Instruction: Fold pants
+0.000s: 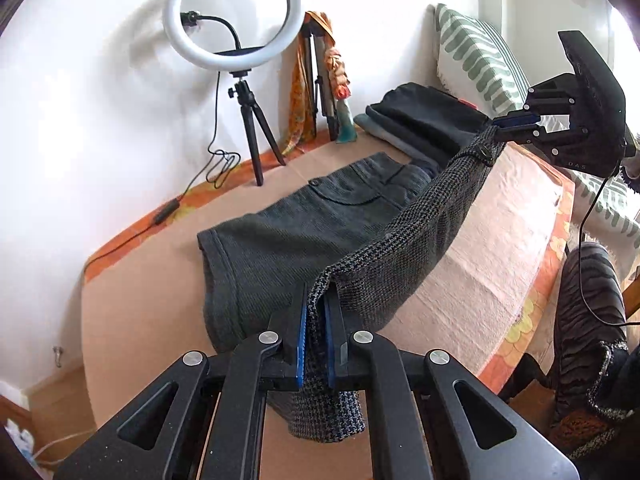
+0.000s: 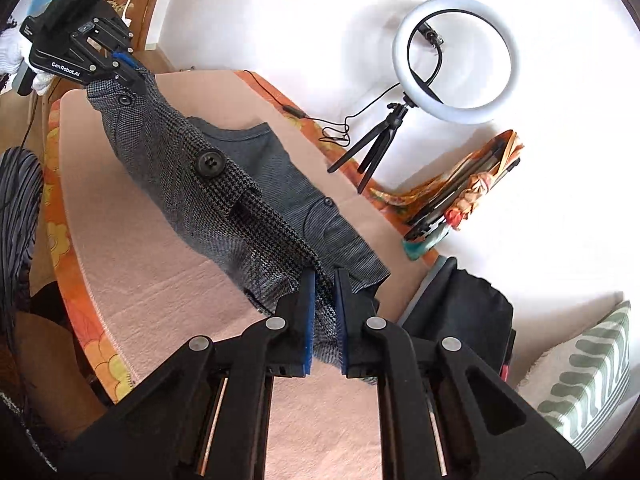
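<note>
Each wrist camera sits close behind its own gripper, looking forward and slightly down along the fingers at the checked pants stretched between them. The left view faces right toward the far right gripper; the right view faces the left gripper. Both share the ring light and far wall.

The houndstooth pants hang stretched in the air between the two grippers, above the bed. The left gripper holds one end near the bed's edge; the right gripper holds the other end toward the pillow. Under the stretched garment, a second pair of pants lies flat on the bed cover. A stack of folded clothes sits beyond it, just before the pillow. Along the wall stands a ring light on a tripod, its cable trailing over the bed's edge. A folded tripod with a scarf leans against the wall between the ring light and the stack.
</note>
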The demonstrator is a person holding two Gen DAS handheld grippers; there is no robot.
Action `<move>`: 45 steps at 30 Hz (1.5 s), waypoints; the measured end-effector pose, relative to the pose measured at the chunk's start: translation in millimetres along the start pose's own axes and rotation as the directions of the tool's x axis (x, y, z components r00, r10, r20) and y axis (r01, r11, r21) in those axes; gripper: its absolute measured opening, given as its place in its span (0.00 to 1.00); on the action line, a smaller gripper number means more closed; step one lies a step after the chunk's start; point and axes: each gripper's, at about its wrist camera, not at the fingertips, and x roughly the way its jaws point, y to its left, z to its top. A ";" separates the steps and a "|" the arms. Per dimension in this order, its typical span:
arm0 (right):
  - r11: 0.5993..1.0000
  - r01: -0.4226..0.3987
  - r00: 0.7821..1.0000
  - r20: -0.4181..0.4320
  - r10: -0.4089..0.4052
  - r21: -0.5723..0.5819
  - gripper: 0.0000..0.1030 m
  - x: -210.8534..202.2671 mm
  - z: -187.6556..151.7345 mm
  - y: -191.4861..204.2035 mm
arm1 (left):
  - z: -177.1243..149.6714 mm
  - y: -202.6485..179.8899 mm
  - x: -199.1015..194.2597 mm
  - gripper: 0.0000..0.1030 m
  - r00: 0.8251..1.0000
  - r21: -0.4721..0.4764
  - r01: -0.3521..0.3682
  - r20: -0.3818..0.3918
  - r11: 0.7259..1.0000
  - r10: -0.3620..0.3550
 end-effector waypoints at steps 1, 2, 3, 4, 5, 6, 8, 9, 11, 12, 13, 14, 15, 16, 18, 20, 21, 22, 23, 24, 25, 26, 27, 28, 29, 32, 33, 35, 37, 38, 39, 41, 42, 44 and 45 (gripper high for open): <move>1.000 0.007 1.000 -0.001 -0.007 -0.003 0.09 5.2 7.5 -5.4 | 7.9 5.7 3.6 0.06 1.000 0.009 -0.010 0.002 1.000 0.010; 1.000 0.013 1.000 -0.005 -0.013 -0.002 0.09 10.8 13.3 -11.2 | 16.5 11.7 8.8 0.06 1.000 0.020 -0.020 0.001 1.000 0.020; 1.000 0.016 1.000 -0.009 -0.016 0.001 0.09 18.4 20.4 -17.1 | 23.9 17.4 14.4 0.05 1.000 0.027 -0.031 -0.001 0.999 0.031; 1.000 0.017 1.000 -0.013 -0.017 0.008 0.08 26.7 27.3 -23.6 | 30.7 23.1 18.7 0.05 0.999 0.026 -0.034 -0.003 0.999 0.034; 1.000 0.022 1.000 -0.018 -0.022 0.011 0.08 34.7 32.6 -28.8 | 38.1 29.8 24.2 0.05 0.999 0.021 -0.033 -0.002 0.999 0.034; 0.999 0.031 0.999 -0.023 -0.030 0.009 0.08 43.2 37.4 -32.4 | 45.2 36.1 29.4 0.05 0.999 0.016 -0.036 -0.001 0.999 0.036; 0.999 0.039 0.999 -0.038 -0.038 0.004 0.08 62.8 47.2 -40.5 | 58.8 50.8 40.1 0.04 0.999 0.002 -0.047 0.001 0.999 0.047; 0.999 0.037 0.998 -0.045 -0.037 0.006 0.08 72.4 51.4 -44.4 | 65.1 57.9 45.6 0.04 0.999 -0.004 -0.053 0.001 0.999 0.053; 0.999 0.038 0.997 -0.060 -0.038 0.009 0.08 91.7 58.0 -51.6 | 74.0 70.3 56.4 0.04 0.998 -0.013 -0.069 -0.002 0.998 0.069; 0.999 0.041 0.997 -0.069 -0.040 0.008 0.08 101.4 60.2 -54.5 | 76.8 75.7 63.1 0.04 0.997 -0.017 -0.071 -0.010 0.997 0.071; 0.999 0.042 0.996 -0.079 -0.041 0.012 0.08 111.8 62.1 -57.6 | 78.6 81.7 71.3 0.04 0.997 -0.020 -0.069 -0.026 0.997 0.069; 0.999 0.039 0.995 -0.093 -0.037 0.014 0.08 122.9 62.9 -60.1 | 78.0 86.8 78.5 0.04 0.996 -0.022 -0.076 -0.037 0.997 0.075; 0.999 0.037 0.993 -0.111 -0.035 0.012 0.08 134.4 62.1 -61.6 | 75.8 92.5 81.0 0.04 0.996 -0.034 -0.082 -0.030 0.996 0.081; 0.999 0.034 0.991 -0.132 -0.033 0.008 0.08 145.8 59.6 -62.2 | 72.5 99.9 82.6 0.04 0.997 -0.063 -0.068 -0.023 0.996 0.067; 1.000 0.020 0.987 -0.161 -0.020 -0.001 0.08 165.4 51.6 -61.5 | 60.2 119.1 92.1 0.05 0.999 -0.166 0.012 -0.033 0.986 -0.018; 1.000 0.005 0.982 -0.188 -0.003 0.007 0.08 181.9 42.5 -62.0 | 44.8 129.5 103.6 0.10 0.996 -0.241 0.052 -0.054 0.969 -0.067; 1.000 -0.003 0.980 -0.197 0.006 0.013 0.08 188.5 37.9 -61.4 | 36.3 132.1 111.1 0.13 0.992 -0.272 0.081 -0.073 0.959 -0.105; 1.000 -0.012 0.978 -0.206 0.016 0.018 0.08 194.5 33.2 -60.8 | 27.2 133.6 118.5 0.20 0.987 -0.299 0.109 -0.082 0.948 -0.140; 1.000 -0.019 0.976 -0.216 0.022 0.019 0.08 200.2 28.3 -59.6 | 20.9 132.6 124.8 0.27 0.983 -0.318 0.128 -0.085 0.939 -0.163; 1.000 -0.024 0.974 -0.226 0.027 0.018 0.08 205.8 23.7 -58.1 | 14.9 131.8 133.2 0.33 0.979 -0.334 0.140 -0.095 0.932 -0.181; 0.999 -0.028 0.971 -0.235 0.031 0.018 0.08 210.6 19.4 -56.5 | 10.4 130.8 143.0 0.51 0.976 -0.347 0.130 -0.119 0.929 -0.181; 0.999 -0.032 0.969 -0.243 0.036 0.018 0.08 215.1 15.6 -55.3 | 7.8 130.5 152.1 0.57 0.975 -0.359 0.111 -0.141 0.927 -0.171; 0.999 -0.035 0.968 -0.249 0.038 0.020 0.08 218.8 12.4 -54.2 | 4.5 130.3 161.6 0.57 0.971 -0.375 0.101 -0.163 0.921 -0.173; 0.999 -0.036 0.966 -0.254 0.041 0.021 0.08 221.2 9.9 -53.1 | 2.8 130.3 170.6 0.57 0.965 -0.394 0.109 -0.177 0.913 -0.192; 0.999 -0.038 0.966 -0.257 0.043 0.025 0.08 223.3 7.6 -52.7 | 1.9 130.3 178.2 0.57 0.959 -0.414 0.120 -0.186 0.902 -0.213; 0.999 -0.041 0.964 -0.263 0.049 0.034 0.08 226.7 2.2 -52.5 | -1.1 120.7 192.0 0.56 0.950 -0.407 0.114 -0.221 0.906 -0.219; 0.998 -0.041 0.963 -0.263 0.050 0.039 0.08 227.3 1.5 -53.0 | -1.5 116.1 194.8 0.54 0.949 -0.387 0.119 -0.227 0.914 -0.219; 0.998 -0.042 0.964 -0.261 0.055 0.056 0.08 228.0 0.8 -53.9 | -2.9 104.4 194.8 0.37 0.952 -0.333 0.114 -0.232 0.936 -0.198; 0.997 -0.039 0.965 -0.257 0.053 0.062 0.08 227.8 0.8 -53.7 | -5.2 97.4 193.0 0.17 0.956 -0.298 0.114 -0.228 0.948 -0.187; 0.997 -0.037 0.966 -0.253 0.052 0.063 0.08 226.2 1.1 -53.1 | -6.8 98.3 189.9 0.14 0.959 -0.305 0.119 -0.210 0.945 -0.189; 0.997 -0.037 0.967 -0.249 0.052 0.064 0.08 223.3 1.8 -51.9 | -8.3 100.3 185.6 0.12 0.964 -0.312 0.118 -0.191 0.943 -0.184; 0.997 -0.037 0.970 -0.237 0.051 0.063 0.08 215.1 2.1 -50.3 | -9.1 101.6 173.3 0.10 0.975 -0.310 0.116 -0.146 0.944 -0.168; 0.998 -0.032 0.973 -0.226 0.045 0.061 0.08 209.4 2.4 -49.9 | -8.6 101.4 165.1 0.09 0.981 -0.301 0.108 -0.124 0.947 -0.151; 0.998 -0.023 0.979 -0.202 0.034 0.060 0.08 196.1 3.7 -49.9 | -8.1 100.8 147.0 0.09 0.990 -0.278 0.090 -0.078 0.956 -0.116; 0.998 -0.016 0.981 -0.190 0.027 0.059 0.08 189.3 5.2 -51.3 | -6.3 101.4 138.3 0.09 0.993 -0.273 0.081 -0.058 0.958 -0.100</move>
